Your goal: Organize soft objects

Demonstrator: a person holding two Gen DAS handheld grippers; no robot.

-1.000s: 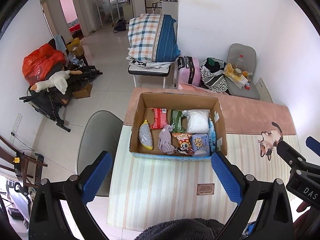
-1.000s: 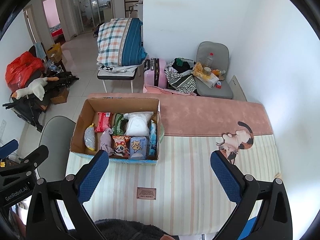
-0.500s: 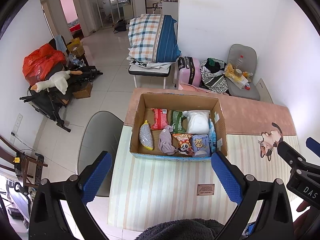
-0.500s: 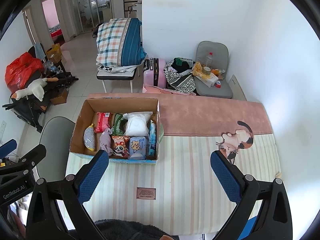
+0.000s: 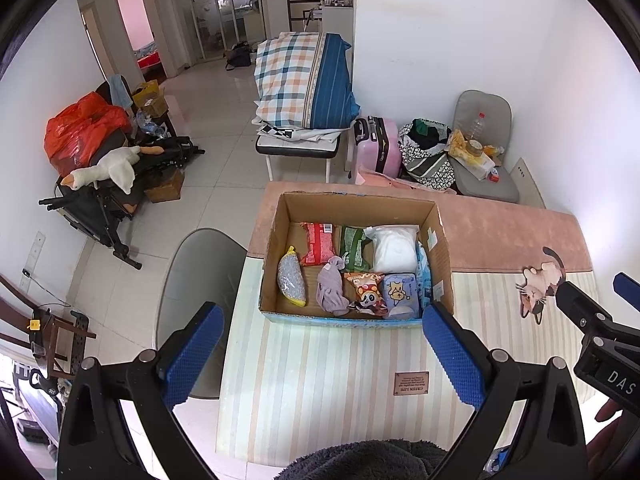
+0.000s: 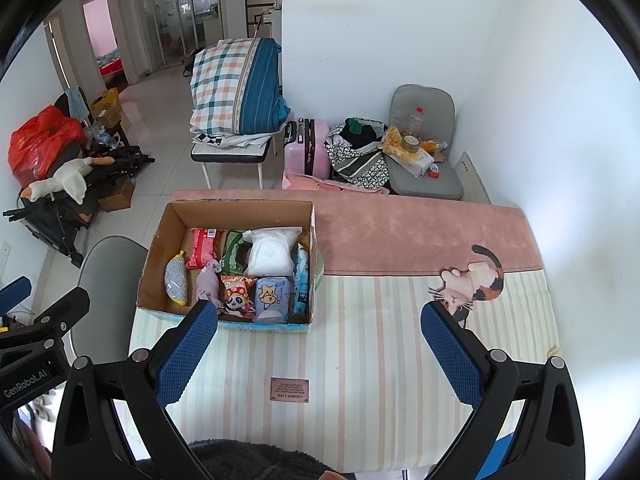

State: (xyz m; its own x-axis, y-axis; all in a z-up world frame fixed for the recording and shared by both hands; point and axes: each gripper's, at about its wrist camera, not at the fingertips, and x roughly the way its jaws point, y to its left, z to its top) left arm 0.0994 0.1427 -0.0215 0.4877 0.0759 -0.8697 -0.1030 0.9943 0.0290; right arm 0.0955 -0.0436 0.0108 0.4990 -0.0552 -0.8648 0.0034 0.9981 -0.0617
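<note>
Both tongs, left [image 5: 320,354] and right [image 6: 318,350], hang released above the bench [image 6: 360,360]. The box [image 5: 276,264] holds light, squashy packs; the purple cloth [image 5: 332,288], probably limp, suits a mid-bunch pinch.

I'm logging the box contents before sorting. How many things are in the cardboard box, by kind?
In the cardboard box:
Sealed packets: 6 (red, green, white, panda print, blue cartoon, light blue on edge)
Bead-filled pouch with yellow ends: 1
Lilac cloth item: 1
Total: 8 visible; anything underneath is hidden.
</note>
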